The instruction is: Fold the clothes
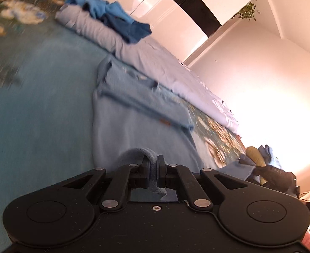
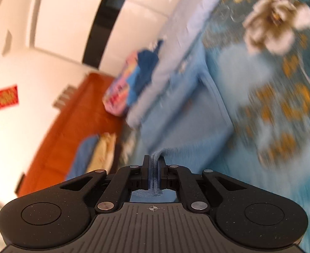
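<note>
Blue shirt (image 1: 138, 113) flat on bed (image 1: 38, 97), mid-frame; my left tongs (image 1: 154, 168) and right tongs (image 2: 154, 168) both clenched on its hem.

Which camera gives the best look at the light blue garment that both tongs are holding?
The left wrist view. There the light blue garment lies spread on the bed, with its folded layers fairly sharp beyond the left tongs. The right wrist view shows the same garment only smeared by motion blur, apart from the pinched edge in the right tongs.
</note>
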The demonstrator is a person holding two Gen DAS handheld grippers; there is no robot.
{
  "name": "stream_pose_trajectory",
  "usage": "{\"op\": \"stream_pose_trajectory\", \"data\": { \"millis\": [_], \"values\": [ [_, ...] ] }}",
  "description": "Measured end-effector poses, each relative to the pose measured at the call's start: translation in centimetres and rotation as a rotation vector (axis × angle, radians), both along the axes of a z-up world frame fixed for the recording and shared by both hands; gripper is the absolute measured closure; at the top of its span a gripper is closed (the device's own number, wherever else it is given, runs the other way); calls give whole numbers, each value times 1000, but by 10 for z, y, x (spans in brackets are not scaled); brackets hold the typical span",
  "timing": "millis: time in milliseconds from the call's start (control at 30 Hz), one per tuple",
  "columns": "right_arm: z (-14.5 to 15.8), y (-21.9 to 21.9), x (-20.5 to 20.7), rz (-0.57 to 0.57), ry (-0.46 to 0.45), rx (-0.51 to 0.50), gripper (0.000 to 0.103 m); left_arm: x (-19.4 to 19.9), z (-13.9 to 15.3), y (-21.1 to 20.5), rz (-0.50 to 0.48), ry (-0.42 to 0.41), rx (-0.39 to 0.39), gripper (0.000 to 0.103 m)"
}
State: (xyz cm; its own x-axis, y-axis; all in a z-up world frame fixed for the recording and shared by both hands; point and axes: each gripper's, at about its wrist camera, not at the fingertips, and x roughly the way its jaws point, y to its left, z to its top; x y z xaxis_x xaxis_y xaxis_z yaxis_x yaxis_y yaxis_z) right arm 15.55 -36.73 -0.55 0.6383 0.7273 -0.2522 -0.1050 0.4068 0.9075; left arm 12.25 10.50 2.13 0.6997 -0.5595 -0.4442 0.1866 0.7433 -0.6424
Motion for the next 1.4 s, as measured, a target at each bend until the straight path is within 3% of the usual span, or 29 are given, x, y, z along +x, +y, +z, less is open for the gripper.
{"op": "stream_pose_trajectory", "data": {
  "millis": [267,467,600,833,933,1000,1033,1067,1100,1133,1167,1300,1400],
  "values": [
    [17,1,107,-72,-44,-62,99,110,29,-1,52,-81,48,101],
    [4,8,182,-142,-13,-87,99,193,19,-10,147,-39,49,101],
    [-2,13,228,-173,14,-113,99,240,12,-18,175,-26,93,101],
    [-21,26,285,-177,116,-216,99,291,-15,-28,207,50,179,101],
    [-35,32,297,-183,197,-242,99,300,-24,-28,233,107,177,97],
    [-43,34,301,-177,238,-242,96,301,-23,-26,246,125,151,89],
    [-42,33,301,-171,240,-232,92,298,-19,-23,248,110,133,77],
    [-39,31,299,-162,223,-217,84,293,-13,-20,250,87,121,64],
    [-34,29,297,-156,203,-207,77,287,-6,-17,255,62,115,59],
    [-27,25,292,-159,173,-205,63,279,0,-13,257,36,116,56],
    [-19,21,286,-162,143,-204,55,270,6,-11,257,14,128,54],
    [0,8,251,-159,62,-299,46,235,5,-4,233,10,234,44],
    [-13,7,221,-129,91,-398,44,212,-13,-2,192,50,282,40]
  ]
}}
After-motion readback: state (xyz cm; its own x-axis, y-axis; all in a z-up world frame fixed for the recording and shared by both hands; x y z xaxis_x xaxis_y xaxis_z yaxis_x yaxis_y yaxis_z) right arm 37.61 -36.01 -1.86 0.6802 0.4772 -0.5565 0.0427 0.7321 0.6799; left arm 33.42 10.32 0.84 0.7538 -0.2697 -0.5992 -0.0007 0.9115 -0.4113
